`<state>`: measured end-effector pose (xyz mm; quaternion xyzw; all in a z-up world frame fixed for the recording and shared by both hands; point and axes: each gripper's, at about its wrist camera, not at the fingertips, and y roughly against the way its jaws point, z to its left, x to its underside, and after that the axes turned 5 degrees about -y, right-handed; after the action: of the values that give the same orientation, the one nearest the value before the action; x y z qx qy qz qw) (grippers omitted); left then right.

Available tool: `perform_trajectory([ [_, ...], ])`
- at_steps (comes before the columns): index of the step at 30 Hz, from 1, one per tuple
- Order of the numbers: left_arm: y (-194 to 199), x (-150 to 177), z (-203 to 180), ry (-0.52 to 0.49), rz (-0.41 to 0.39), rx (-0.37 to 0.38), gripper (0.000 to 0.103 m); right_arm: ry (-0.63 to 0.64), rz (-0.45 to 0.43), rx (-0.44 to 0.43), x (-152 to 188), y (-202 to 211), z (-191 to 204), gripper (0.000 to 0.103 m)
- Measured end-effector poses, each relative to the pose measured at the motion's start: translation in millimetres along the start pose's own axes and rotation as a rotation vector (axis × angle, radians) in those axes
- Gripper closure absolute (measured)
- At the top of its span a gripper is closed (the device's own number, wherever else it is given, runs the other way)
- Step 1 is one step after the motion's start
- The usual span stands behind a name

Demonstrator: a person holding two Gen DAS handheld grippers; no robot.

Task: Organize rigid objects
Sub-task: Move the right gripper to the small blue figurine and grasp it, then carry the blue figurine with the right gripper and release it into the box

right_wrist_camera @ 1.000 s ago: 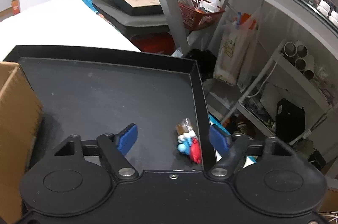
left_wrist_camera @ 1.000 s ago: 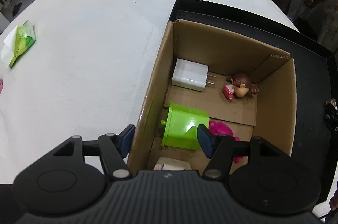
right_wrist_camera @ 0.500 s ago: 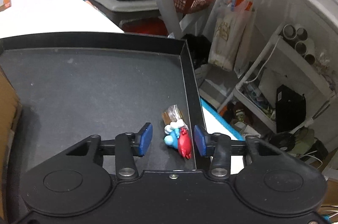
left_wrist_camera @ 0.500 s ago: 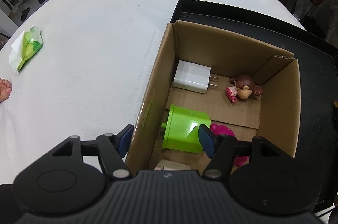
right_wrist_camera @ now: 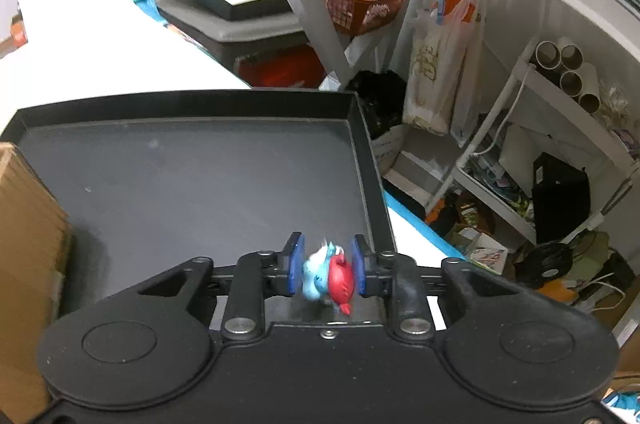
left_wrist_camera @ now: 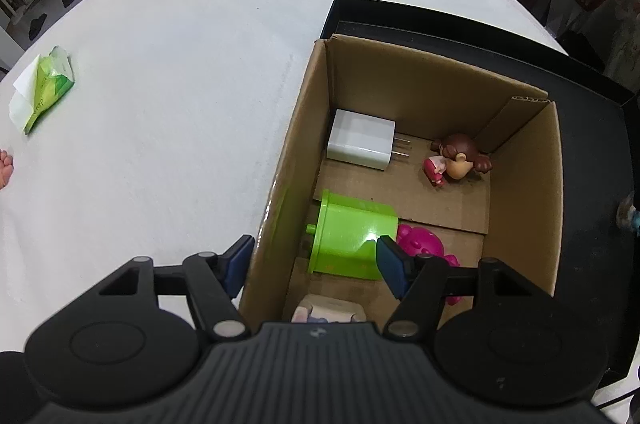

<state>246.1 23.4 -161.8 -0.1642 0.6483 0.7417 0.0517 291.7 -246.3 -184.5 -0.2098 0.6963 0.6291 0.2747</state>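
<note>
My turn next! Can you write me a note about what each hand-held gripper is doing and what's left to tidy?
Right hand-held gripper: shut on the blue and red figurine, over the black tray.
Left hand-held gripper: open, empty, hovering at the near wall of the cardboard box.
Done, already in the box: white charger, brown-haired doll, green cup on its side, pink toy, a pale item at the near edge.
Left: move the figurine into the box.

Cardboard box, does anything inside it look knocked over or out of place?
In the cardboard box, the green cup lies on its side and the brown-haired doll lies tipped over. The white charger lies flat.
</note>
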Motion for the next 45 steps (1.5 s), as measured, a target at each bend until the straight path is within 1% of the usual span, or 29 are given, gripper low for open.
perform_trajectory([
  [5,2,5,5,0.006,-0.001,0.023,0.038,0.041,-0.005,-0.034,1,7,15,0.101],
  [8,3,8,9,0.013,0.001,0.032,0.038,0.051,-0.014,-0.033,2,12,20,0.101],
  [13,7,10,19,0.025,-0.007,0.043,0.038,0.057,-0.028,-0.059,1,24,28,0.101],
  [17,10,13,25,0.027,-0.012,0.053,0.038,0.044,-0.06,-0.116,-4,42,35,0.101],
  [22,13,16,30,0.025,-0.02,0.068,0.038,0.065,-0.106,-0.194,-8,64,48,0.101],
  [25,13,17,34,0.026,-0.024,0.077,0.038,0.053,-0.124,-0.255,-12,74,50,0.101],
  [29,14,19,39,0.029,-0.029,0.094,0.038,0.051,-0.168,-0.308,-16,88,55,0.101],
  [32,14,20,44,0.032,-0.032,0.106,0.038,0.066,-0.216,-0.326,-18,100,61,0.101],
  [35,14,20,49,0.037,-0.041,0.122,0.038,0.081,-0.236,-0.356,-18,107,69,0.101],
  [45,6,19,59,0.029,-0.044,0.177,0.039,0.171,-0.236,-0.401,-10,113,103,0.101],
])
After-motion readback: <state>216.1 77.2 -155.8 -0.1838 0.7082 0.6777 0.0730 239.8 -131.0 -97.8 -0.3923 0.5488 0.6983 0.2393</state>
